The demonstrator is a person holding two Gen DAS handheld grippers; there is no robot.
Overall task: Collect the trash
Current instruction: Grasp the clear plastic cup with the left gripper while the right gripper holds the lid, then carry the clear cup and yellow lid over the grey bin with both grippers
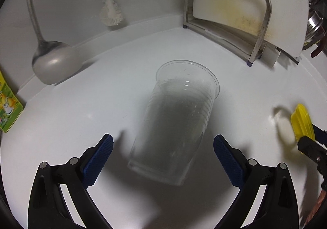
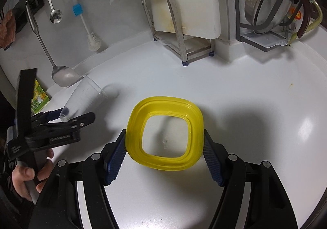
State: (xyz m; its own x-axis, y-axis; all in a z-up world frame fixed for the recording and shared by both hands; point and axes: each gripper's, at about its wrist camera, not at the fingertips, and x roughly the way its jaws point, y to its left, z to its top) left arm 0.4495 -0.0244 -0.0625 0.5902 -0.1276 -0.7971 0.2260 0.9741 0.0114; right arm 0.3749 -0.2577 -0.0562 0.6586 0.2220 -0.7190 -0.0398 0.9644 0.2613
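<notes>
Right gripper (image 2: pixel 164 153) fingers clasp the yellow lid (image 2: pixel 164 134) by opposite edges; beside it, left gripper (image 1: pixel 163 159) fingers stand released around the tilted clear cup (image 1: pixel 175 118) (ungripped, probably next).

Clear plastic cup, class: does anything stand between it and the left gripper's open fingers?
Nothing visible does. The clear plastic cup lies on its side on the white counter, its base just ahead of the left gripper, whose pads do not touch it. The ladle sits off to one side.
</notes>
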